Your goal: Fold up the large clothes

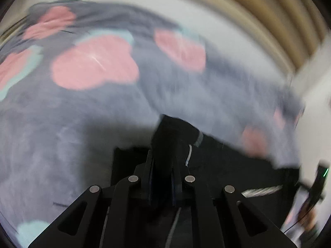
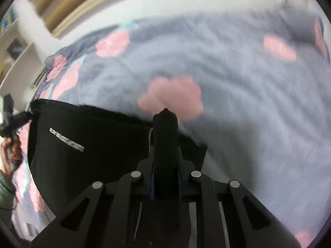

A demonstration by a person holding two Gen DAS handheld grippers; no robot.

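A black garment (image 2: 86,144) with a silver print strip hangs stretched between both grippers above a bed. In the left wrist view my left gripper (image 1: 162,165) is shut on a bunched black corner of the garment (image 1: 238,165). In the right wrist view my right gripper (image 2: 165,163) is shut on another bunched corner. The left gripper (image 2: 12,122) and the hand holding it show at the left edge of the right wrist view, pinching the garment's far corner. The right gripper (image 1: 316,186) shows at the right edge of the left wrist view. Both views are motion-blurred.
A grey-blue bedspread (image 1: 82,124) with pink and teal flowers covers the bed under the garment; it also fills the right wrist view (image 2: 248,103). A beige slatted headboard or wall (image 1: 258,16) runs behind. White shelves (image 2: 18,62) stand at the left.
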